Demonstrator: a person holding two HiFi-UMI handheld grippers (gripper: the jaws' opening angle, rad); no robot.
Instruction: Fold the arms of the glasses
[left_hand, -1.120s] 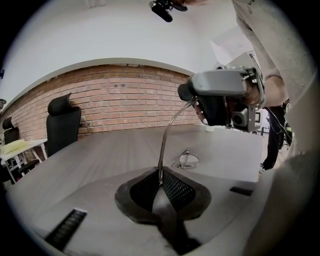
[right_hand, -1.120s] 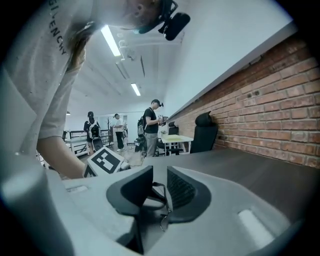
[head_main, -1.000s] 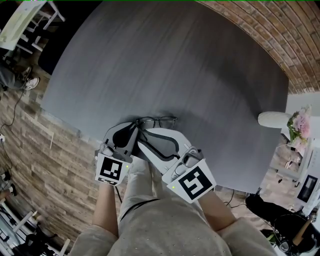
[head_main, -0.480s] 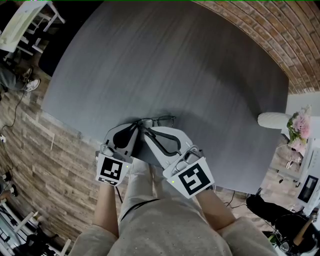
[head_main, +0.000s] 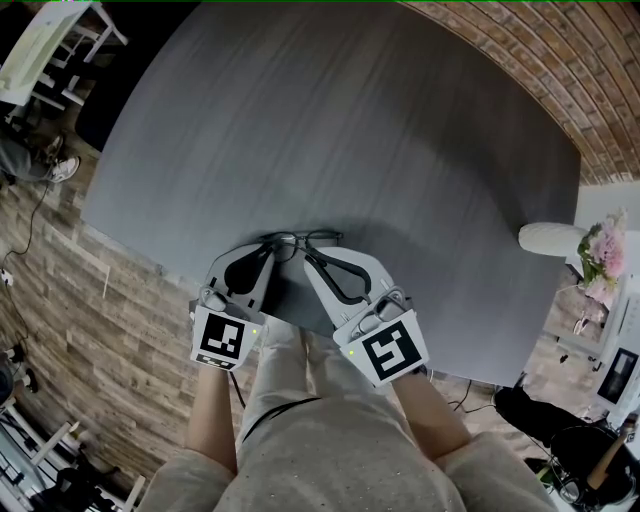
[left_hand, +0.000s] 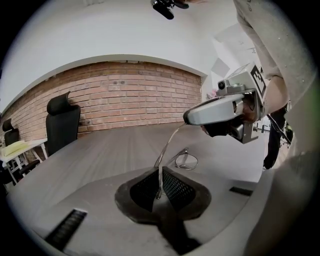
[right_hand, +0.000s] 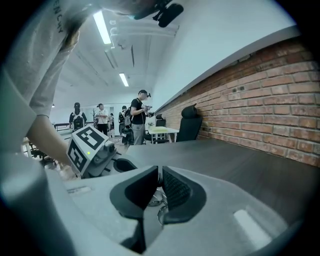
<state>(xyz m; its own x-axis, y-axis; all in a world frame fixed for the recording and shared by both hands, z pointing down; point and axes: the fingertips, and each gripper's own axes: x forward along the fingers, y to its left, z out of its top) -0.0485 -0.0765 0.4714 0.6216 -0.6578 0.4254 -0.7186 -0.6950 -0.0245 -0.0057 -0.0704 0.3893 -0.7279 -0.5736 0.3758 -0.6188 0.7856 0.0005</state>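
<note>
The glasses (head_main: 300, 241) lie by the desk's (head_main: 350, 130) near edge, between both tongs. Left tongs (head_main: 272, 250) clench one arm's tip; right tongs (head_main: 312, 256), just closing, pinch the other side.

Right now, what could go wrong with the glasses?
The left gripper pinches one arm of the glasses, and the right gripper has just been closing its jaws on another part. Opposing pulls could bend the thin frame. They lie near the table edge, so a slip could drop them.
</note>
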